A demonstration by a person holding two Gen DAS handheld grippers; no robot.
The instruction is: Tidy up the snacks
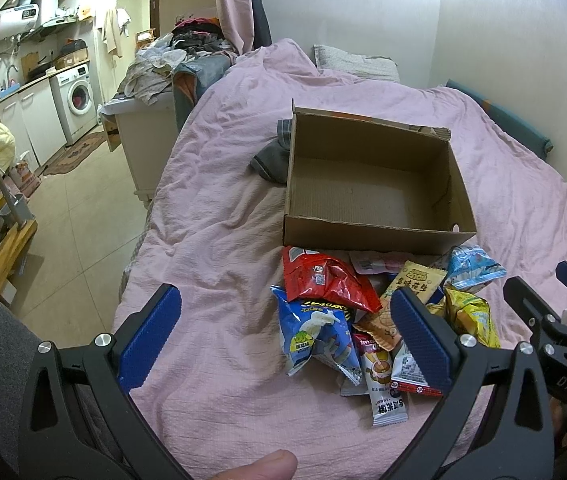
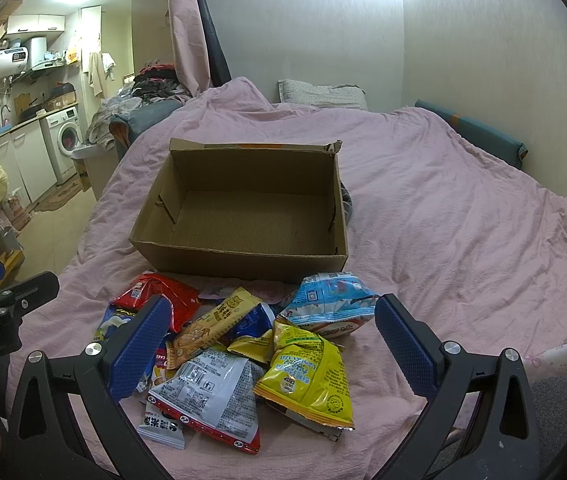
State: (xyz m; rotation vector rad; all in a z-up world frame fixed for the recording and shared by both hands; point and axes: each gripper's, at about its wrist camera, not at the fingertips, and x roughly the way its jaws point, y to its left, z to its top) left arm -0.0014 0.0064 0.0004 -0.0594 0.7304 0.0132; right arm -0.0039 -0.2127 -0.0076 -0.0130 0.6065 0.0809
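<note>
A bed covered by a rumpled pink sheet (image 2: 443,208) serves as the work surface, with a kitchen corner and a washing machine (image 1: 77,98) seen beyond its far side. The left gripper (image 1: 285,330) is held with its blue pads spread wide and nothing between them; it hovers above the near left part of the snack pile (image 2: 243,352), over the blue chip bag (image 1: 315,332). The right gripper (image 2: 267,340) is likewise spread wide and empty, poised above the pile, with the yellow snack bag (image 2: 307,380) and a grey-white packet (image 2: 207,396) lying below its span. Whether either gripper touches a packet cannot be told. Just beyond the fingers, the red bag (image 1: 323,280), a light blue bag (image 2: 327,300) and a long yellow bar packet (image 2: 219,320) are heaped together, overlapping. Behind the pile, close against it, the open cardboard box (image 2: 243,208) stands with a bare floor. The task is judged to be at its start: nothing has been placed in the box, and every packet remains to be moved.
</note>
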